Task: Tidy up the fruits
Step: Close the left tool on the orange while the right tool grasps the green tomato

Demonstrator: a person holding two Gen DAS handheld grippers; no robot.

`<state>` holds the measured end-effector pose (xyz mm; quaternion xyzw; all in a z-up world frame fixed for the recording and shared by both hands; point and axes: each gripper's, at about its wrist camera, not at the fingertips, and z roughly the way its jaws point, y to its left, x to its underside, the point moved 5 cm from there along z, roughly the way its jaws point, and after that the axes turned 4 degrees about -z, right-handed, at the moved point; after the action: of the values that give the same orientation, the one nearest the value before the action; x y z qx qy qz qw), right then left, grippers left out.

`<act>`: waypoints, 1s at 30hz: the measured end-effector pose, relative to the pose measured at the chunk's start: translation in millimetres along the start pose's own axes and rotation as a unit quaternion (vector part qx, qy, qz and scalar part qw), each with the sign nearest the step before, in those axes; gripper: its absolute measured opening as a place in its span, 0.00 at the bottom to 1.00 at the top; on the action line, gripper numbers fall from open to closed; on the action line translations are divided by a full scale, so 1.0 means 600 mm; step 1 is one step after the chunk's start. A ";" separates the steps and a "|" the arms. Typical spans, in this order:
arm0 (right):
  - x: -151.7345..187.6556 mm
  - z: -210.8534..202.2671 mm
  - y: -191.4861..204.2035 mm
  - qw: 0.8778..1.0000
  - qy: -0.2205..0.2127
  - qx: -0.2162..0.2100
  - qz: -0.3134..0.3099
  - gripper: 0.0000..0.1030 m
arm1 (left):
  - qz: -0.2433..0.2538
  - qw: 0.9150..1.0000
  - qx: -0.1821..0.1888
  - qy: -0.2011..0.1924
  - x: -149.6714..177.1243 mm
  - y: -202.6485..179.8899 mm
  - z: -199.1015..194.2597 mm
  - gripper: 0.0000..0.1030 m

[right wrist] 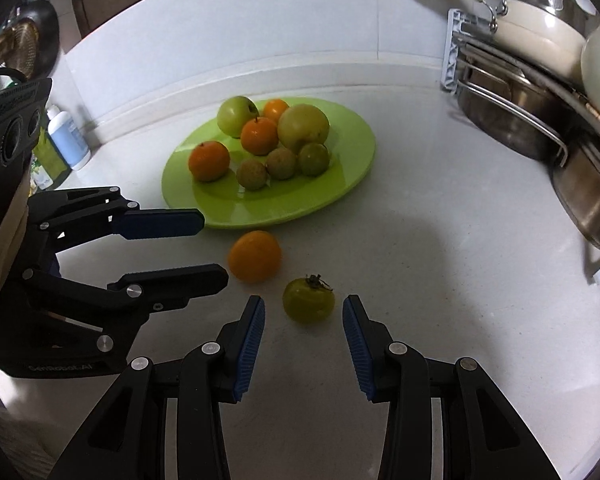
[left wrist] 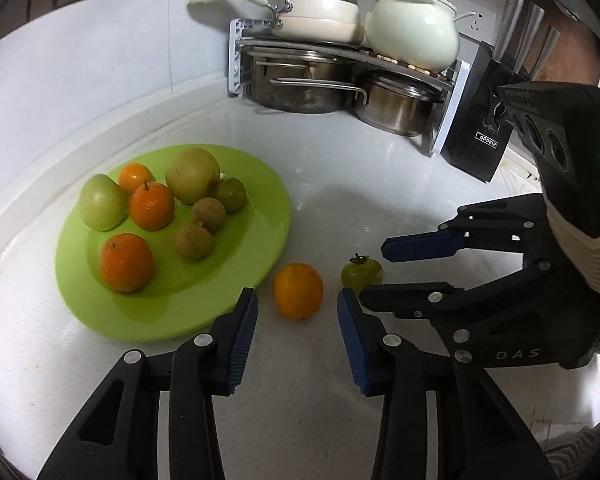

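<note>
Two fruits are left on the counter (left wrist: 380,208) beside the plate (left wrist: 260,248): orange (left wrist: 298,290), persimmon (left wrist: 361,273) | left gripper (left wrist: 297,304) is held agape around the orange | right gripper (right wrist: 304,308) is spread around the persimmon

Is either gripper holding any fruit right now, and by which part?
Nothing is held. The left gripper and right gripper have open jaws around empty space.

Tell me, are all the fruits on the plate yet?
Almost! Eight fruits already sit on the green plate. Nothing is held: the left gripper is open around the loose orange, and the right gripper is open by the green persimmon. Those two remain.
</note>
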<state>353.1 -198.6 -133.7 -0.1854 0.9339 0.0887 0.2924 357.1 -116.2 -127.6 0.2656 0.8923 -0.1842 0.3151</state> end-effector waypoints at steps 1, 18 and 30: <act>0.000 0.002 -0.002 1.000 0.000 -0.002 0.001 0.40 | -0.001 1.000 0.001 0.001 0.000 0.000 0.003 0.40; 0.005 0.022 -0.019 0.999 0.014 -0.018 0.023 0.30 | -0.008 1.000 0.002 0.015 -0.008 -0.003 0.041 0.37; 0.013 0.007 -0.029 0.999 0.006 -0.008 0.047 0.30 | 0.028 0.998 -0.047 0.008 -0.007 -0.016 0.049 0.31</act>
<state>356.1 -215.8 -142.7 -0.1446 0.9427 0.1083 0.2805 367.8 -139.9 -144.9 0.2764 0.8947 -0.1312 0.3254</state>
